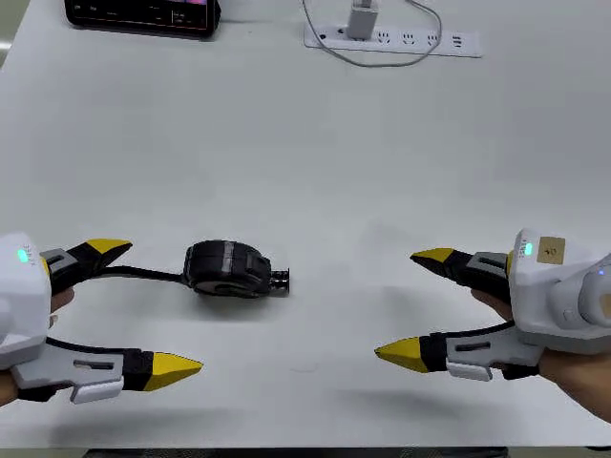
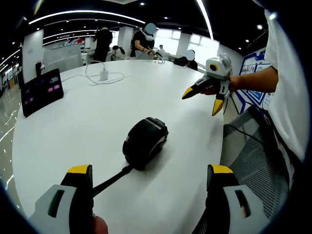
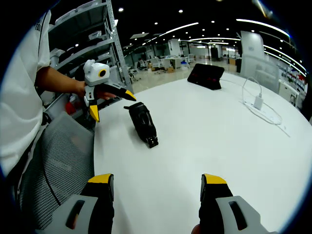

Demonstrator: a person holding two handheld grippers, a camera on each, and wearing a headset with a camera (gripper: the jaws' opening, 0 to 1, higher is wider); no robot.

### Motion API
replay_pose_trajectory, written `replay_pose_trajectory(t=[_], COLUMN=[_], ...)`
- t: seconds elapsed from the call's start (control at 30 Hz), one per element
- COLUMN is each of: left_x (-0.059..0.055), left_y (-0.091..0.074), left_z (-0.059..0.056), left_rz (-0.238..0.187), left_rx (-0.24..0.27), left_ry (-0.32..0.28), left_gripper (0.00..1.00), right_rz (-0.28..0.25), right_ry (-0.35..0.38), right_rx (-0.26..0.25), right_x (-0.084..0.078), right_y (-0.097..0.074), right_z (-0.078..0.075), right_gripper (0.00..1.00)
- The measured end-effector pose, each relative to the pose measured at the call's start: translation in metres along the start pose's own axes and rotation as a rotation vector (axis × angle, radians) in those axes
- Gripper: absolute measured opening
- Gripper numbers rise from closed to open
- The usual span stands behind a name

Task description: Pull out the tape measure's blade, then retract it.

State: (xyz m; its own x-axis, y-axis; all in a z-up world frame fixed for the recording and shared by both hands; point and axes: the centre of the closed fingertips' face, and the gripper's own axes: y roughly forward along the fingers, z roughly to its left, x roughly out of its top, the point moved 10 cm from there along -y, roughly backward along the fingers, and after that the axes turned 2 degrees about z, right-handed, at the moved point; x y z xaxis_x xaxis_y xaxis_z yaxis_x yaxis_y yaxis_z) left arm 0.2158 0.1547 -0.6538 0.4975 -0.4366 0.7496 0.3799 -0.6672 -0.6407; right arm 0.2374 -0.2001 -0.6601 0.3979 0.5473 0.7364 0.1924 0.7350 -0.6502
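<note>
**Both grippers wide open, tape measure lying free**

The white left gripper [image 1: 164,305], with yellow-tipped black jaws, gapes wide and holds nothing, as does the matching right gripper [image 1: 395,304]. Between them, nearer the left, a black tape measure [image 1: 227,269] lies on the white table [image 1: 315,153]. Its black strap [image 1: 143,275] runs toward the left gripper's upper jaw, its end hidden.

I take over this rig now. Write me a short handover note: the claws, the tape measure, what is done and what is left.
Left claw: open, empty.
Right claw: open, empty.
Tape measure: lies on the white table between them, nearer the left claw, blade tip facing the right claw, blade not pulled out.
Done: nothing yet.
Left: grip the case, pull the blade out, retract it.
</note>
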Motion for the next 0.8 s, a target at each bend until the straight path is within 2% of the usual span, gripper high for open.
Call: replay_pose_trajectory(t=[0.43,0.57,0.8], left_x=[0.008,0.010,0.012], left_y=[0.009,0.011,0.019], left_z=[0.010,0.012,0.015], left_rz=[0.027,0.047,0.056], left_rx=[-0.032,-0.041,-0.065], left_ry=[0.047,0.090,0.119], left_gripper=[0.86,0.83,0.78], right_rz=[0.024,0.027,0.037], right_ry=[-0.050,-0.056,-0.076], right_rx=[0.027,0.037,0.055], right_x=[0.008,0.009,0.012], right_y=[0.013,0.016,0.023], right_z=[-0.005,-0.007,-0.010], right_gripper=[0.71,0.71,0.71])
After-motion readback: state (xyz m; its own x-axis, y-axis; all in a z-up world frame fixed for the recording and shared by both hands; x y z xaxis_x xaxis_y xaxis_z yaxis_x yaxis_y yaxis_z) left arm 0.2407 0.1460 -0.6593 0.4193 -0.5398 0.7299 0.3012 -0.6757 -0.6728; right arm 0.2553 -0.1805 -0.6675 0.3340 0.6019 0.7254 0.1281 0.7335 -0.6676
